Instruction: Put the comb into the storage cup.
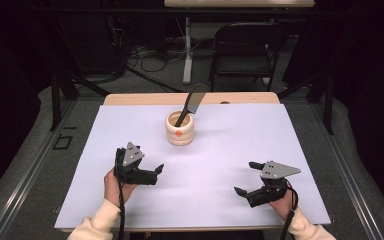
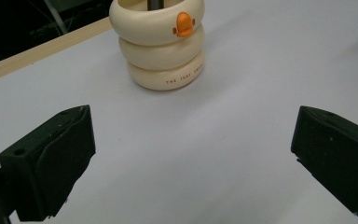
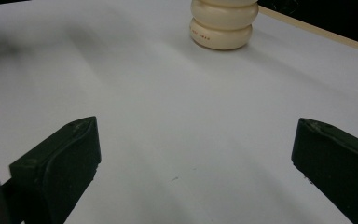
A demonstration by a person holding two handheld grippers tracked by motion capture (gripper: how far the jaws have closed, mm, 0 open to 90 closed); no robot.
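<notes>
Grippers both spread and empty, left gripper (image 1: 152, 172) and right gripper (image 1: 246, 177) low over the near desk, well apart from the cream ringed holder (image 1: 180, 128) at centre-back with a black spatula (image 1: 192, 103) leaning in it. Likely a reach for the spatula next: steady the holder, pinch the handle above the rim, lift straight. White sheet (image 1: 220, 150) covers the wooden desk (image 1: 130, 99); dark room, folding chair (image 1: 245, 47), floor cables (image 1: 155, 57) behind

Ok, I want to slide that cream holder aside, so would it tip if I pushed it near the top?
Probably yes. The holder is taller than it is wide, and the long black knife leans out well above its rim, likely shifting weight upward. Its smooth ringed sides look slippery, so a low push near the base on the white mat seems safer.
</notes>
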